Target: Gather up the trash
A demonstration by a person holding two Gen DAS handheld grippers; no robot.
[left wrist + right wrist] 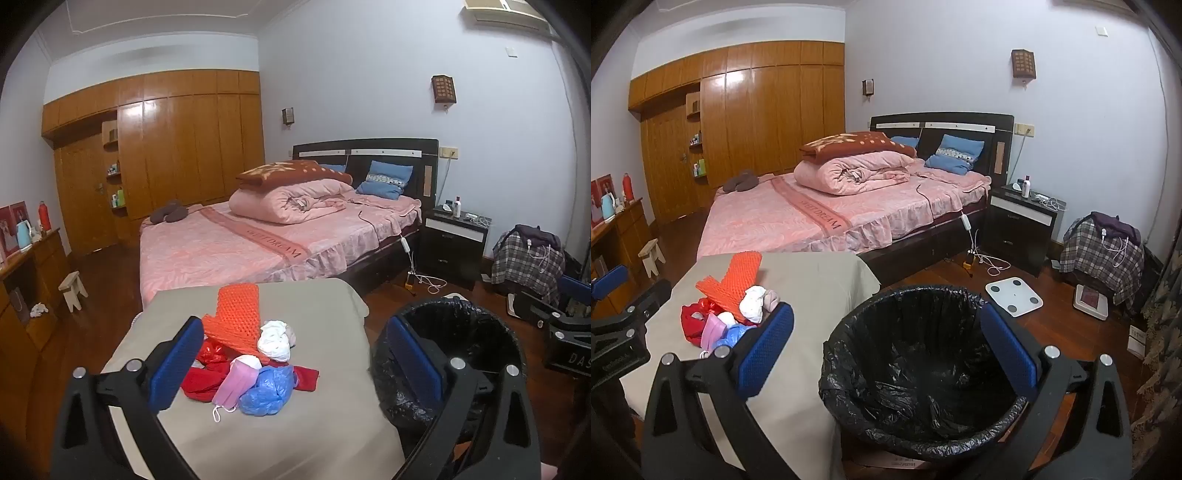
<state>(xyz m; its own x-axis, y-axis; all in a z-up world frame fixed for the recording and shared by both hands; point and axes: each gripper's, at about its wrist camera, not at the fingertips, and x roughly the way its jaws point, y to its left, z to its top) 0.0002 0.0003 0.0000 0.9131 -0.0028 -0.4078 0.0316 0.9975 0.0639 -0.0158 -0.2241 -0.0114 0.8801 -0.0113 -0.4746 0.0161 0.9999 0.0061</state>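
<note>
A pile of trash lies on a beige-covered table (pixel 314 424): an orange foam net (pixel 236 314), a white crumpled wad (pixel 274 341), a pink face mask (pixel 238 384), a blue plastic bag (pixel 267 389) and red plastic (pixel 207 380). My left gripper (pixel 295 362) is open and empty, hovering just above the pile. A bin with a black liner (pixel 923 369) stands to the right of the table. My right gripper (pixel 886 350) is open and empty above the bin's mouth. The pile also shows in the right wrist view (pixel 731 310).
A bed with pink covers (pixel 831 214) stands behind the table. A black nightstand (pixel 1019 229), a white scale (pixel 1014 295) and cables (pixel 986 262) lie on the wood floor at right. A wooden stool (pixel 74 290) and cabinet (pixel 29 266) stand at left.
</note>
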